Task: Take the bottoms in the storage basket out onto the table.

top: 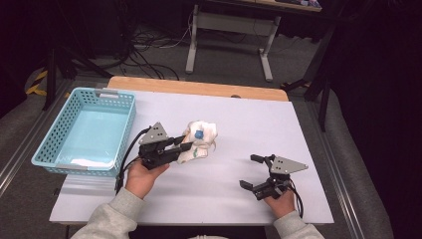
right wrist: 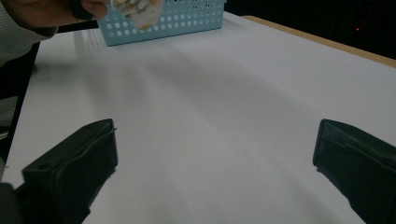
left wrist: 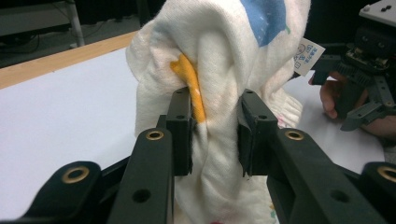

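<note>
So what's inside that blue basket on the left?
The blue basket looks empty: its pale floor shows bare in the high view. The strip just behind its near wall is hidden, so something flat there can't be ruled out.

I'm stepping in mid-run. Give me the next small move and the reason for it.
Probably carry the cloth left and over the basket. The left gripper is shut on a bunched fold of it, the basket stands open to its left, and the right gripper hangs open, holding nothing.

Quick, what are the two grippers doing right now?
Left gripper: closed on the white cloth.
Right gripper: open, holding nothing.
</note>
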